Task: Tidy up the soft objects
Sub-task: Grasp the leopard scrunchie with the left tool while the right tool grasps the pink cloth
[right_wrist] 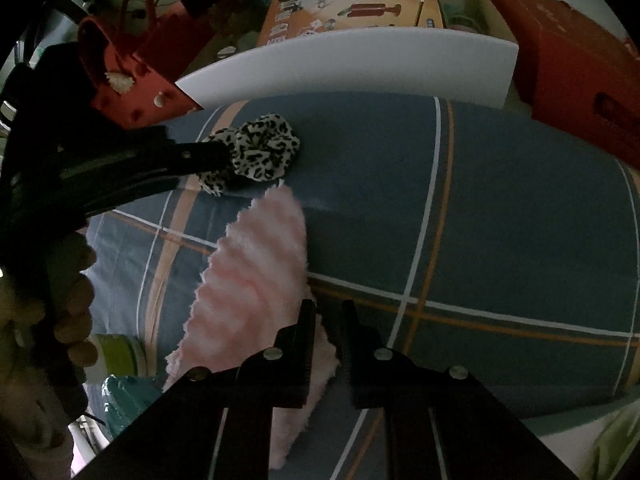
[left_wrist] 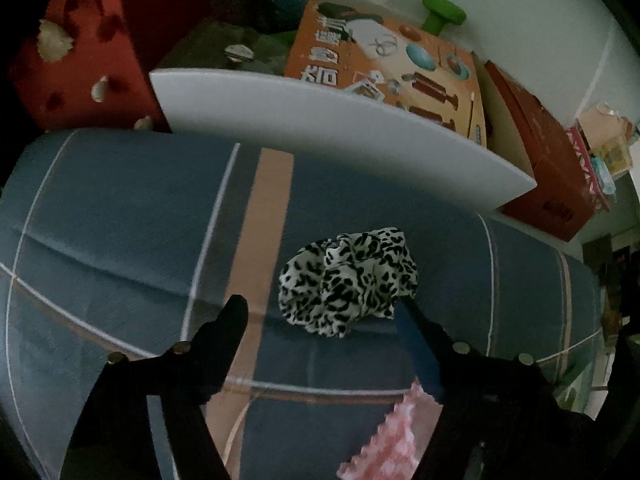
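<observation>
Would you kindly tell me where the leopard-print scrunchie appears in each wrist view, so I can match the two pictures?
Left wrist view: the leopard-print scrunchie lies centre, slightly right, on the blue plaid bedding, between the left gripper's jaws.
Right wrist view: the scrunchie lies upper left, at the tips of the other gripper.
Shared landmark: the white board just beyond the bedding.

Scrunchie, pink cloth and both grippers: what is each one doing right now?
Scrunchie: bunched up, lying on the bed cover, between the left fingers.
Pink cloth: lying flat, one edge pinched.
Left gripper: open around the scrunchie, not squeezing it yet.
Right gripper: shut on the pink cloth's edge.
</observation>
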The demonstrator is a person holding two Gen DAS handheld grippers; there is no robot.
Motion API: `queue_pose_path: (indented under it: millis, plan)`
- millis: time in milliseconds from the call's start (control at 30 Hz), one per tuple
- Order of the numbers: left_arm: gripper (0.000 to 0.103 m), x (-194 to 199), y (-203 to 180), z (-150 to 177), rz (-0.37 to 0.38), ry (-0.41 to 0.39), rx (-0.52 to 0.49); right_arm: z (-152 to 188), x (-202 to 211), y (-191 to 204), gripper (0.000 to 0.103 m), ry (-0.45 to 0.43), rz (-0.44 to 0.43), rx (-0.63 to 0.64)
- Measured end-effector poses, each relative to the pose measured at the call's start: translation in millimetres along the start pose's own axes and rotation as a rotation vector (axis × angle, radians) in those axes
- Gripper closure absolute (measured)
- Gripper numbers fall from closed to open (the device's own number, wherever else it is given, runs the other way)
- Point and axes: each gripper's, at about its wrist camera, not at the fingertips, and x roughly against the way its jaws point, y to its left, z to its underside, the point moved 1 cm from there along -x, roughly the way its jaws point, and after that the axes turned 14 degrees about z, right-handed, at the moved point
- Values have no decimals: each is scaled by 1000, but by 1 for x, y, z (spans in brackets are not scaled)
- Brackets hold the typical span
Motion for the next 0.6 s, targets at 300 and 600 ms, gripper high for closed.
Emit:
queue_pose_path:
  millis: [300,600]
  plan:
    - [79,-6,-2,2,18,-7,-29,-1,3,8,87,-22,-23,8]
    - [81,38,16,25,4,-46,3,3,11,17,70,-26,-45,14]
